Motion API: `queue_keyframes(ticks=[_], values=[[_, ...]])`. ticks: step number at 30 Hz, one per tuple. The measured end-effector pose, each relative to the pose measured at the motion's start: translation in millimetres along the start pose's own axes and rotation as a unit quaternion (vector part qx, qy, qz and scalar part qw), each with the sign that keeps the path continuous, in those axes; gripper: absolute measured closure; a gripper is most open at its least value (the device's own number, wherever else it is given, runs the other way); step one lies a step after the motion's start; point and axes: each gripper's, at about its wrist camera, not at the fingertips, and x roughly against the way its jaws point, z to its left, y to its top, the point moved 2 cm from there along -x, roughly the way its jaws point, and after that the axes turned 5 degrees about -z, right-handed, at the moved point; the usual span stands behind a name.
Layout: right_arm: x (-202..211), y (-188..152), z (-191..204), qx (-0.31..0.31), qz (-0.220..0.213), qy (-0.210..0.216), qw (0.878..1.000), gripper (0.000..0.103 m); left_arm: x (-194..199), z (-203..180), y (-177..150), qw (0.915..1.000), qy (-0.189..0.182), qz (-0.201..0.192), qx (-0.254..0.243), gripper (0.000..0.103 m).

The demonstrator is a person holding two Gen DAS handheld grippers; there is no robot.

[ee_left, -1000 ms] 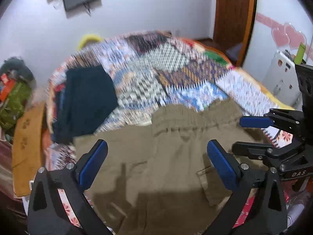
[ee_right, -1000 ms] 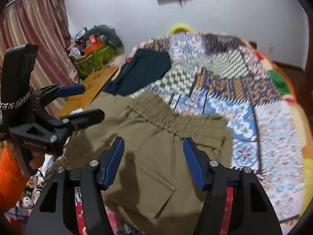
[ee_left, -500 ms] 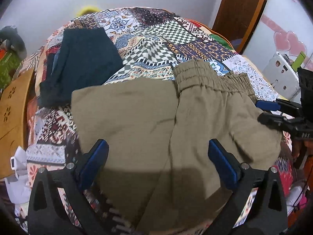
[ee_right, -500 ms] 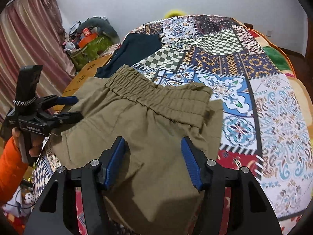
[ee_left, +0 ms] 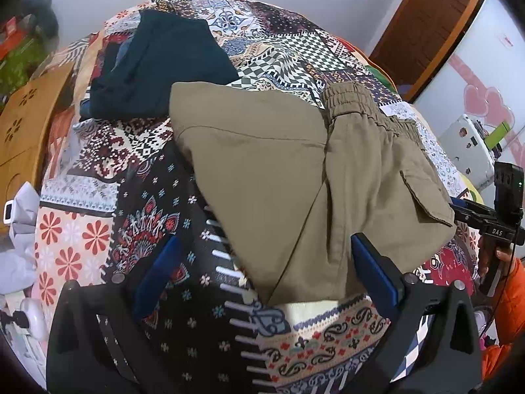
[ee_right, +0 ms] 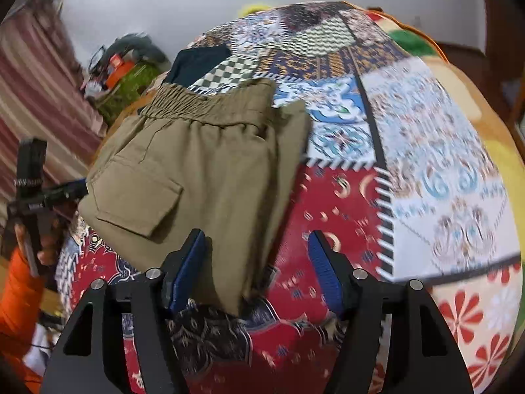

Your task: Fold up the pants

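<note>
The olive-khaki pants lie folded on the patchwork quilt, elastic waistband at the far side and a flap pocket on top. They also show in the right wrist view. My left gripper is open and empty, just in front of the pants' near edge. My right gripper is open and empty above the pants' near corner. Each gripper shows at the edge of the other's view: the right gripper and the left gripper.
A folded dark navy garment lies on the quilt behind the pants, touching their far left corner. A wooden board stands at the left of the bed. A white device and a wooden door are at the right.
Both grippers have pulled back toward the near edge of the bed and tilted down. The pants, which earlier filled the space between the fingers, now lie flat ahead of them.
</note>
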Motion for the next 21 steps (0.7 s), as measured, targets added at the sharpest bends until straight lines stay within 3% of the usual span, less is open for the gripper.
queue_keyframes(ticks=[8,12,18,21], values=[[9.9,11.7,10.6,0.015,-0.006,-0.025,1.0,0.04,24.1,-2.0,20.3,0.9982,0.046,-0.037,-0.012,0.0],[6.4,27.7,9.5,0.01,-0.026,-0.034,0.999,0.033,16.7,11.9,36.5,0.9972,0.065,-0.037,0.008,0.002],[-25.1,39.3,-0.2,-0.007,-0.003,-0.025,1.0,0.033,-19.1,34.5,49.2,0.9966,0.057,-0.001,0.059,0.022],[-44.4,38.6,-13.2,-0.049,0.015,0.012,0.999,0.033,-34.3,35.6,47.2,0.9965,0.042,0.014,0.072,0.034]])
